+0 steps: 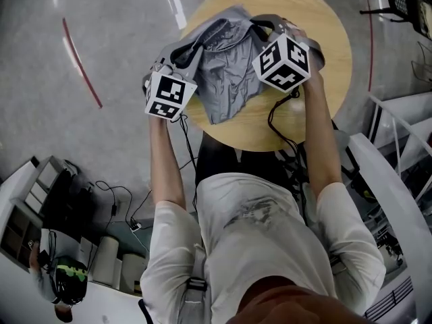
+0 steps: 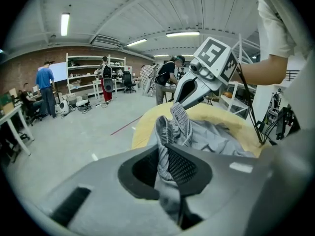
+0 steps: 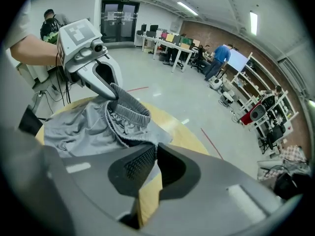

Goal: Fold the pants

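Observation:
Grey pants [image 1: 229, 66] lie bunched on a round wooden table [image 1: 324, 19]. Their elastic waistband is lifted between my two grippers. My left gripper [image 1: 164, 65] is at the table's left edge. In the left gripper view its jaws [image 2: 165, 154] are shut on a fold of the grey cloth [image 2: 170, 132]. My right gripper [image 1: 270, 34] is over the table's far right part. In the right gripper view it [image 3: 153, 151] pinches a corner of the pants [image 3: 83, 127] at its tips. Each gripper view shows the other gripper [image 2: 178, 104] [image 3: 114, 91] clamped on the waistband.
Black cables [image 1: 280, 130] hang from the grippers down the table's near side. A white frame [image 1: 398, 147] stands to the right. The grey floor has a red line [image 1: 81, 63]. People, desks and shelves [image 2: 88, 77] are far off in the workshop.

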